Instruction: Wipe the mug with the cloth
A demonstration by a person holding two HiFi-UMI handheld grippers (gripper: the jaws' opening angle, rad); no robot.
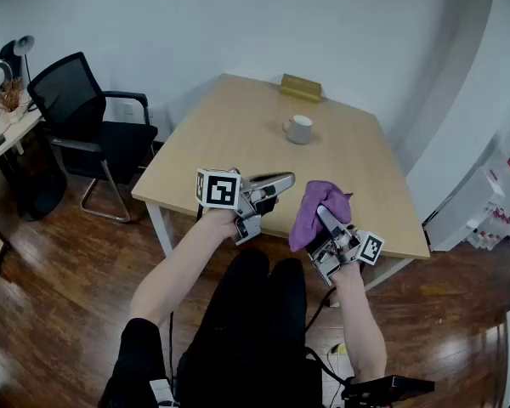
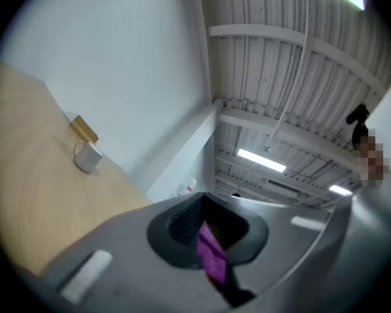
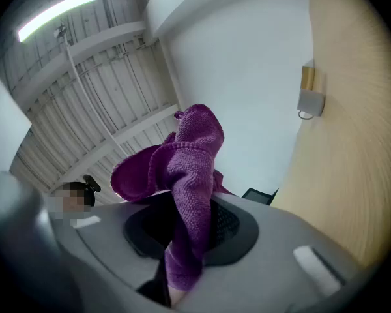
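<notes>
Holding a purple cloth [image 1: 308, 218] bunched upward in the right gripper [image 1: 323, 213], jaws clamped on its folds, a person stands at the near edge of the table [image 1: 229, 134], wiping apparently not yet begun. The mug [image 1: 298, 129] sits untouched toward the far side, well apart from both grippers and on the near side of a yellow box [image 1: 301, 87]. The left gripper [image 1: 282, 181] is closed, its tip just beside the cloth. Done well, the coming reach would likely open that left gripper to steady the mug while the right presses a broad fold, not a loose corner, against the wall. The right jaw tips are buried in fabric. A purple sliver shows at the left jaws' seam, but whether it is pinched or merely beyond them cannot be told. The mug's inside is too small to make out.
</notes>
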